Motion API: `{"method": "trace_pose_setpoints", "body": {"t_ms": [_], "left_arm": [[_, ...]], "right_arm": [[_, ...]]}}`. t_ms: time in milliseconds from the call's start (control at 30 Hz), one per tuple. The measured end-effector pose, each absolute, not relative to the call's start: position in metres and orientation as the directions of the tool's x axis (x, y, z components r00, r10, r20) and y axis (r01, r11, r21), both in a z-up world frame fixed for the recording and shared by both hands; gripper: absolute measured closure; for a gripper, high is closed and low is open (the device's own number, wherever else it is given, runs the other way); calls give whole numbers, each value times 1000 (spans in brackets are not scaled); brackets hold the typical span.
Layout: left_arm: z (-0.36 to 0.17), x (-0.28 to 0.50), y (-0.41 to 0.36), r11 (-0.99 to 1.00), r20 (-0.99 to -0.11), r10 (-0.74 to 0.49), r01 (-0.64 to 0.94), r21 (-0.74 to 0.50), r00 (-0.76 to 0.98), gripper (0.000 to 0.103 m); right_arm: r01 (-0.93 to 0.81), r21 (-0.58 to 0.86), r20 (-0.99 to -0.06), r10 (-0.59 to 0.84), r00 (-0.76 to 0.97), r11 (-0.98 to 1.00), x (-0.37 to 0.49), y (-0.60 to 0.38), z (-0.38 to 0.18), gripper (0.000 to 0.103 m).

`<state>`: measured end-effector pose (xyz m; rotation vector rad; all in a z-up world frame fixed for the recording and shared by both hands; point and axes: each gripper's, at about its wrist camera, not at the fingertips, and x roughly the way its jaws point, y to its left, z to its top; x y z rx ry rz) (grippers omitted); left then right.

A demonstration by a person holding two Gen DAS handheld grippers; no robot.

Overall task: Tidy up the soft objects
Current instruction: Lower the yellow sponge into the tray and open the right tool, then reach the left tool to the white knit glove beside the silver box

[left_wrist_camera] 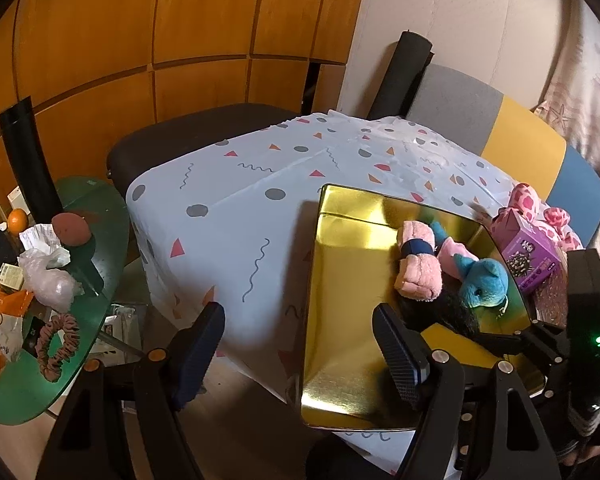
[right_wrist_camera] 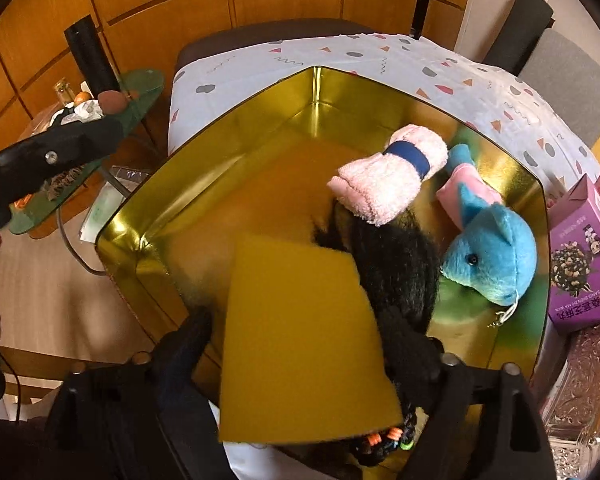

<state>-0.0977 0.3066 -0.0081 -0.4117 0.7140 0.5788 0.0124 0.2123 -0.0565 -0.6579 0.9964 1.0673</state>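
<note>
Between the two dark fingers of the right gripper [right_wrist_camera: 300,340] sits a yellow sponge [right_wrist_camera: 304,340], just above the near end of the gold tin [right_wrist_camera: 148,208]. Its edges seem to stand clear of both pads, though blur there makes a light touch hard to rule out; I read the jaws as wide and no longer squeezing. Beyond the fingertips, inside the tin, lie a black furry piece [right_wrist_camera: 392,256], a rolled pink towel [right_wrist_camera: 392,172] and a blue plush toy [right_wrist_camera: 492,256]. A purple box [right_wrist_camera: 580,272] stands outside the tin, right of the fingers.

The left gripper [left_wrist_camera: 300,352] hangs with fingers wide and nothing between them, its right finger over the tin's near corner.

To finish this placement well, let the sponge settle flat on the bare floor left of the black piece, then lift straight up so neither pad drags it out.
</note>
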Motion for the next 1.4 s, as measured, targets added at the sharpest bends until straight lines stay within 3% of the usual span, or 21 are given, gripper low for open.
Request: {"method": "trace_pose_setpoints", "body": {"t_ms": [133,333,700,1067,1400], "left_arm": [[-4,-96,302,779,-699,346,-607,-157,625,15],[0,-94,293,795,-692,334,-586,-157,640,15],[15,-88,269,838,-667,321,-530,-131,673,15],[26,-69,232,893,-663,268,-438,-101,699,15],[34,-41,182,947,-665,183,-311,-78,724,15]], "right_arm": [[-925,61,-880,457,128,375,14,200,-37,16],[-898,101,-831,533,161,428,18,174,-8,16],[-840,69,-803,529,273,539,21,93,8,16],[-697,36,-814,425,395,716,51,-23,1,16],[-463,19,-809,285,514,886,84,-146,6,16]]}}
